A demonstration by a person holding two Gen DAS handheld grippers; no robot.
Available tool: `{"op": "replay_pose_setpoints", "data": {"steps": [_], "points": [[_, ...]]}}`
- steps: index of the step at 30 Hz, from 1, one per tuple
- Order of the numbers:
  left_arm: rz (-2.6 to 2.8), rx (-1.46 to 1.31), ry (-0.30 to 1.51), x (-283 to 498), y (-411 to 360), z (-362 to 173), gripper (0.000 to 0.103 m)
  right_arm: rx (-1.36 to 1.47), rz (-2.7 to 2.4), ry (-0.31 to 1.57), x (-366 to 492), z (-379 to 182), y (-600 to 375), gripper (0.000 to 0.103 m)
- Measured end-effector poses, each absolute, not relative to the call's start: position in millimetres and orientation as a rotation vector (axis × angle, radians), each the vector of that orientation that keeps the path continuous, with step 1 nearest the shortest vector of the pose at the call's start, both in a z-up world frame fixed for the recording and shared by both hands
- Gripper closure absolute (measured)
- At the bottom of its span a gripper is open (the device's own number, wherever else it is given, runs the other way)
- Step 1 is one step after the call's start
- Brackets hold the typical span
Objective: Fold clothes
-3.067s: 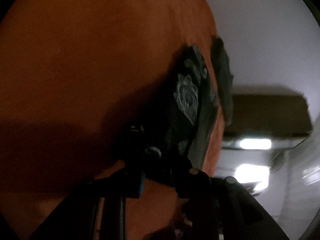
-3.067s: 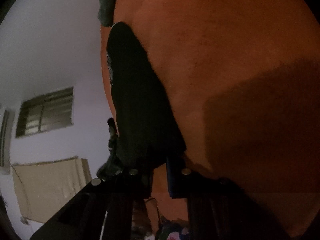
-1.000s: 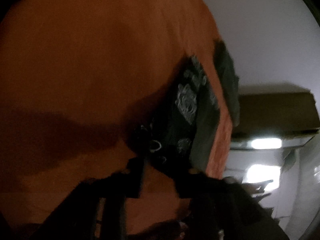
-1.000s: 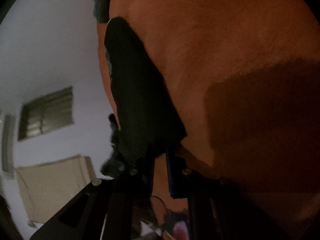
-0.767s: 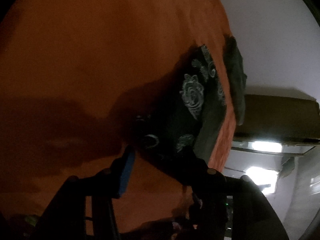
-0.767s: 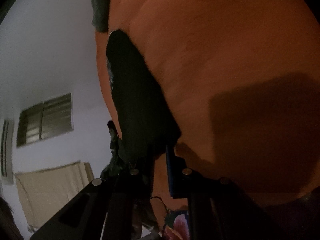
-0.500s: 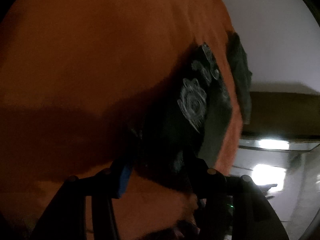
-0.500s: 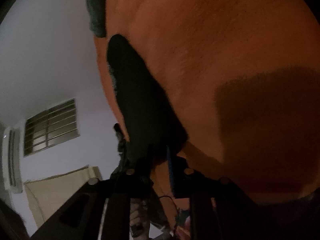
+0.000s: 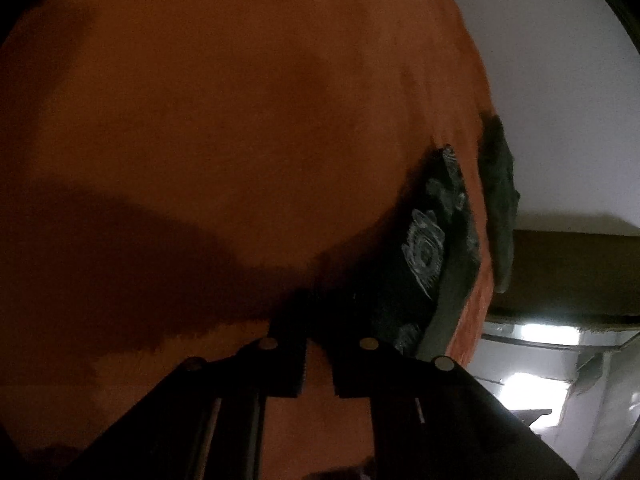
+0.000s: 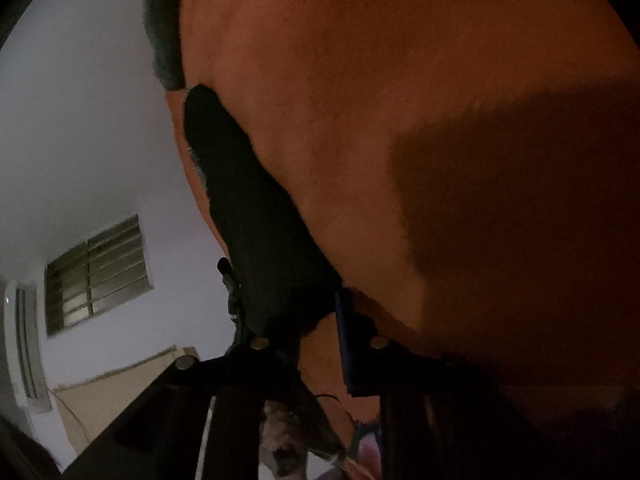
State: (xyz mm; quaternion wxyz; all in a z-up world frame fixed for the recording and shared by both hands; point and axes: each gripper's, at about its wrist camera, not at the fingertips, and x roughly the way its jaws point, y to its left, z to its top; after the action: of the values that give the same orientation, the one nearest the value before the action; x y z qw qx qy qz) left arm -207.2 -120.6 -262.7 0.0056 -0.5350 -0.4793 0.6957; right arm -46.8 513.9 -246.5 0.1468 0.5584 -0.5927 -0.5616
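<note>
Looks mid-fold to me: the dark patterned garment (image 9: 424, 248) lies as a narrow strip near the edge of the orange bedspread (image 9: 240, 120), not squared up yet. Left gripper (image 9: 318, 344) has just been closing, jaws narrow on its near end. Right gripper (image 10: 318, 334) pinches the other end, jaws narrow too
</note>
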Motion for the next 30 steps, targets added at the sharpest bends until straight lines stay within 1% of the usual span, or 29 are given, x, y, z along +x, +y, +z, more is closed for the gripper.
{"op": "replay_pose_setpoints", "data": {"steps": [1, 3, 6, 7, 10, 12, 14, 15, 17, 18, 20, 21, 23, 24, 25, 26, 28, 29, 30], "points": [[2.185, -1.679, -1.464, -205.9, -118.5, -254.3, 0.093, 1.628, -1.685, -1.605, -50.3, -235.3, 515.4, 0.084], [2.205, -1.691, -1.314, -209.5, -107.4, -229.0, 0.092, 1.640, -1.862, -1.329, -60.0, -207.9, 513.5, 0.083], [2.223, -1.696, -1.063, -228.6, -72.9, -207.9, 0.092, 1.608, -2.042, -0.920, -76.1, -177.4, 492.7, 0.083], [2.227, -1.695, -0.972, -235.4, -60.2, -201.6, 0.091, 1.610, -2.053, -0.868, -81.3, -177.3, 485.9, 0.083], [2.223, -1.760, -0.751, -256.2, -15.4, -192.7, 0.091, 1.664, -2.064, -0.801, -97.9, -187.4, 469.5, 0.082], [2.193, -1.761, -0.689, -261.5, 3.6, -195.4, 0.091, 1.686, -2.041, -0.847, -102.1, -197.2, 465.9, 0.079], [2.160, -1.740, -0.627, -265.5, 23.2, -200.4, 0.091, 1.677, -2.046, -0.797, -99.1, -199.3, 462.4, 0.078], [2.175, -1.792, -0.546, -268.3, 32.0, -210.7, 0.091, 1.674, -2.042, -0.785, -97.7, -198.3, 461.4, 0.080], [2.170, -1.852, -0.494, -268.2, 35.2, -228.0, 0.091, 1.714, -2.000, -0.774, -97.4, -197.9, 463.8, 0.080], [2.139, -1.875, -0.527, -266.8, 31.1, -236.4, 0.091, 1.753, -1.967, -0.764, -99.5, -197.5, 465.4, 0.080], [2.092, -1.880, -0.602, -265.4, 22.4, -234.5, 0.091, 1.831, -1.900, -0.741, -103.7, -196.6, 468.4, 0.079], [2.069, -1.868, -0.597, -267.1, 19.4, -226.3, 0.091, 1.866, -1.883, -0.699, -111.5, -190.8, 469.1, 0.076], [2.067, -1.868, -0.496, -274.8, 21.4, -212.5, 0.091, 1.931, -1.870, -0.614, -131.6, -176.6, 470.6, 0.060], [2.051, -1.887, -0.438, -280.8, 24.5, -206.1, 0.091, 1.963, -1.873, -0.582, -142.7, -169.5, 472.0, 0.042], [2.033, -1.905, -0.381, -286.8, 27.6, -199.7, 0.091, 2.003, -1.867, -0.583, -153.3, -165.0, 473.2, 0.031], [2.004, -1.918, -0.364, -291.4, 29.8, -196.2, 0.090, 2.040, -1.843, -0.593, -161.5, -164.8, 471.9, 0.030], [1.953, -1.970, -0.341, -298.9, 32.2, -194.4, 0.087, 2.108, -1.782, -0.612, -176.6, -166.4, 468.0, 0.030], [1.962, -1.969, -0.297, -301.4, 35.4, -193.7, 0.086, 2.142, -1.751, -0.621, -184.1, -167.2, 466.0, 0.030], [1.971, -1.968, -0.254, -304.0, 38.6, -193.0, 0.086, 2.143, -1.734, -0.571, -190.2, -168.3, 457.1, 0.030]]}}
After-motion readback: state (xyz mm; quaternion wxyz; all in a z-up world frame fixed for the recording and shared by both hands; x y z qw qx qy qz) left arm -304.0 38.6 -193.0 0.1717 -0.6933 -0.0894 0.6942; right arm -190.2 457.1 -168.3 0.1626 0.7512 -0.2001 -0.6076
